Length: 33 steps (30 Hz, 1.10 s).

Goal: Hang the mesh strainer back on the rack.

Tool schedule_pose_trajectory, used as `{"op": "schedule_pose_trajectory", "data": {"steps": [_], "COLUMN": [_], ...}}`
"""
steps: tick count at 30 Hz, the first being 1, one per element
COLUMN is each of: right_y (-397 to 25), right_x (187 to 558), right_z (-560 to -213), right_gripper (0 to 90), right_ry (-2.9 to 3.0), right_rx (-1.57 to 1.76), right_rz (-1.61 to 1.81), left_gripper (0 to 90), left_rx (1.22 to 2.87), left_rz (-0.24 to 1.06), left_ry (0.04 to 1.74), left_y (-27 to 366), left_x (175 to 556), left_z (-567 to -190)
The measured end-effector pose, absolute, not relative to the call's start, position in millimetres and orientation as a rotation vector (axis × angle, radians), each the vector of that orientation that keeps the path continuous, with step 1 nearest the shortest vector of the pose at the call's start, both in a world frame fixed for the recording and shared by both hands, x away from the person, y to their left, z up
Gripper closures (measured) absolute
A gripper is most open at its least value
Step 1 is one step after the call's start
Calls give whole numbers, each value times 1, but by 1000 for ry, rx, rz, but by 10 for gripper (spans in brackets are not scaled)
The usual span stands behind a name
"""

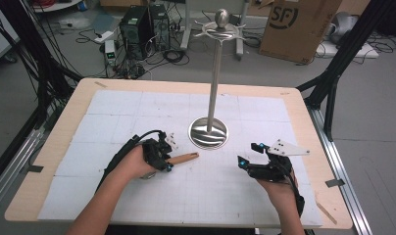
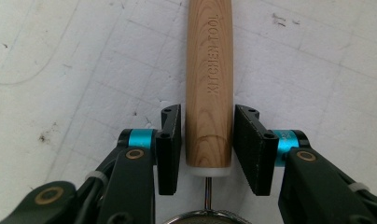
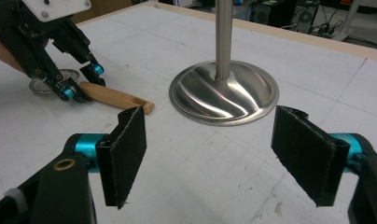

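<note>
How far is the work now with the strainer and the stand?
Nothing is hung yet: the stand carries nothing. In hand: the left gripper straddles the wooden handle of the strainer, which lies on the table; jaws not quite closed. Right gripper waits open. Left: grip, lift, probably hang.

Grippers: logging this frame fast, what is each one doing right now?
Left gripper: open, jaws either side of the wooden handle, small gaps showing, not clamped.
Right gripper: open wide, holding nothing, facing the steel stand base.
</note>
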State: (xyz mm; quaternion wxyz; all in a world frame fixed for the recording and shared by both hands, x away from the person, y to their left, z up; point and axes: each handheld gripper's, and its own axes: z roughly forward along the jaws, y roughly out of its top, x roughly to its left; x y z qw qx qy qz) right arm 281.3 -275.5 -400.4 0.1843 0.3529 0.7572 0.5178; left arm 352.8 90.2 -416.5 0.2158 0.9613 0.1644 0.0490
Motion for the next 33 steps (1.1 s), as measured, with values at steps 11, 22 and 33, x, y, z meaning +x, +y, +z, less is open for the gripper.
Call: {"op": "schedule_pose_trajectory", "data": {"steps": [11, 22, 33], "right_y": [-279, -279, -278], "right_x": [281, 281, 282], "right_z": [-400, -401, -401], "right_gripper": [257, 257, 258], "right_ry": [2125, 2127, 2131], "right_rx": [1003, 1003, 1002], "right_rz": [1469, 1463, 1463], "left_gripper": [687, 687, 687], "left_rx": [2661, 2490, 2308], "left_rz": [174, 222, 216], "left_ry": [422, 424, 404], "left_y": [90, 107, 119], "left_x": [347, 338, 331], "left_z": [-415, -394, -372]}}
